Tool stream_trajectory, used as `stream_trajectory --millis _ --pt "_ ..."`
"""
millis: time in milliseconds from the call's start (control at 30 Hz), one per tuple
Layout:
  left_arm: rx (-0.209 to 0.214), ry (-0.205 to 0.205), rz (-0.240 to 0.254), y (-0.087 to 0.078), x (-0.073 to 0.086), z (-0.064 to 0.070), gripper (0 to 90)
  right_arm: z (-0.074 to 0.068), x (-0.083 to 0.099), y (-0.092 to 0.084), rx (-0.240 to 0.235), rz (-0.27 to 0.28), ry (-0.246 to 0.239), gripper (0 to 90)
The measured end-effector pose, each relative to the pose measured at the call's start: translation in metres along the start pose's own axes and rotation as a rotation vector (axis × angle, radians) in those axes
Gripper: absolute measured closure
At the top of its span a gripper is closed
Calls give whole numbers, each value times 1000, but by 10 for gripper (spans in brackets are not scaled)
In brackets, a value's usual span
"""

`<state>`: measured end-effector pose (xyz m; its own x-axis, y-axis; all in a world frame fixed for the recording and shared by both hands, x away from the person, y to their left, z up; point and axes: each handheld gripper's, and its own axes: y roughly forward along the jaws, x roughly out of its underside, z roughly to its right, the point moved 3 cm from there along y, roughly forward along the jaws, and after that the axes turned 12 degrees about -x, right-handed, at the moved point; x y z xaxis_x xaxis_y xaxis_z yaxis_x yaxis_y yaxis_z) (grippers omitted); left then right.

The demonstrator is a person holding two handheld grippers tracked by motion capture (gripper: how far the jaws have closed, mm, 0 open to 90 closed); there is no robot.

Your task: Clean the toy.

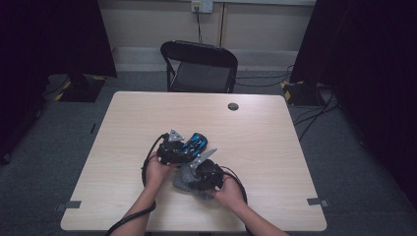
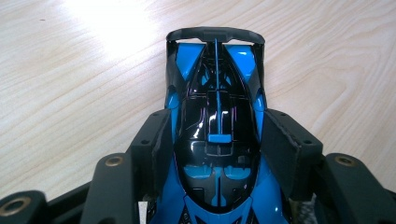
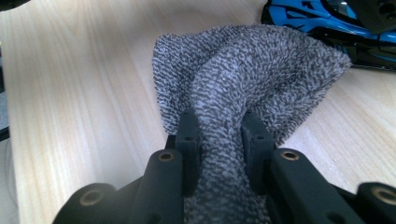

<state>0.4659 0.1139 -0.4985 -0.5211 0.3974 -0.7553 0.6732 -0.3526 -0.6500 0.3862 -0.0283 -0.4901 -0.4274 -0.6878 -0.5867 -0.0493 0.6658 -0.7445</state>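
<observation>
Gripping a blue and black toy car (image 2: 217, 135) across its body, the left gripper (image 1: 173, 149) has a jaw pressed against each flank, with the car's dark rear wing at the far end of the left gripper view. The car sits on the pale wooden table (image 1: 275, 147), near its middle, and in the high view its nose pokes out to the right of that gripper. Just near and right of it, the right gripper (image 1: 205, 173) holds a grey speckled cloth (image 3: 243, 74), jaws narrowed onto a bunched fold so the fabric fans out beyond them and rests on the tabletop. In the right gripper view, the far right corner of the cloth lies just beside the car's side, though whether they touch I cannot tell.

The person's left hand (image 1: 156, 169) and right hand (image 1: 230, 192) come in from the near edge, close together, with black cables looping beside each wrist. Both grippers crowd the same patch of table, the right one partly covering the cloth from above.

Around them, a round dark cable port (image 1: 233, 106) sits toward the far right of the tabletop. A black folding chair (image 1: 199, 66) stands beyond the far edge on grey carpet, with dark curtains at both sides.
</observation>
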Motion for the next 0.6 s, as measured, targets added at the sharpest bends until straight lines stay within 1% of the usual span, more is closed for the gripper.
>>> stream_trajectory --millis 33,100,133,167,233,267,300,333,400,433,533,567,600 --pt "7 -16 -10 0 -1 -1 439 -1 0 -2 -1 0 -4 734" --pt "22 -55 -5 0 -2 -1 414 0 1 -5 -3 -1 -6 734" --pt "26 -56 -1 -1 -2 -2 395 1 1 -6 -5 0 -7 734" --pt "35 -54 18 -3 -3 -2 389 1 2 -7 -8 2 -5 734" --pt "41 -18 39 -7 -5 -3 374 4 3 -11 -12 3 -7 734" --pt "46 -10 50 -10 -6 -1 367 4 4 -12 -14 1 -8 734" --pt "48 22 55 -13 -6 -2 364 6 5 -13 -17 0 -11 734" --pt "52 36 64 -15 -7 -2 360 7 6 -14 -24 4 -13 734" --pt "74 57 85 -21 -8 0 357 9 7 -15 -34 1 -19 733" --pt "82 74 93 -24 -7 2 357 9 7 -16 -40 1 -26 732" --pt "96 92 98 -29 -5 4 358 11 9 -16 -46 -12 -39 732" --pt "105 96 100 -32 -4 5 362 10 10 -16 -50 -15 -47 733" --pt "107 97 101 -34 -3 5 367 9 9 -16 -64 -13 -65 732"
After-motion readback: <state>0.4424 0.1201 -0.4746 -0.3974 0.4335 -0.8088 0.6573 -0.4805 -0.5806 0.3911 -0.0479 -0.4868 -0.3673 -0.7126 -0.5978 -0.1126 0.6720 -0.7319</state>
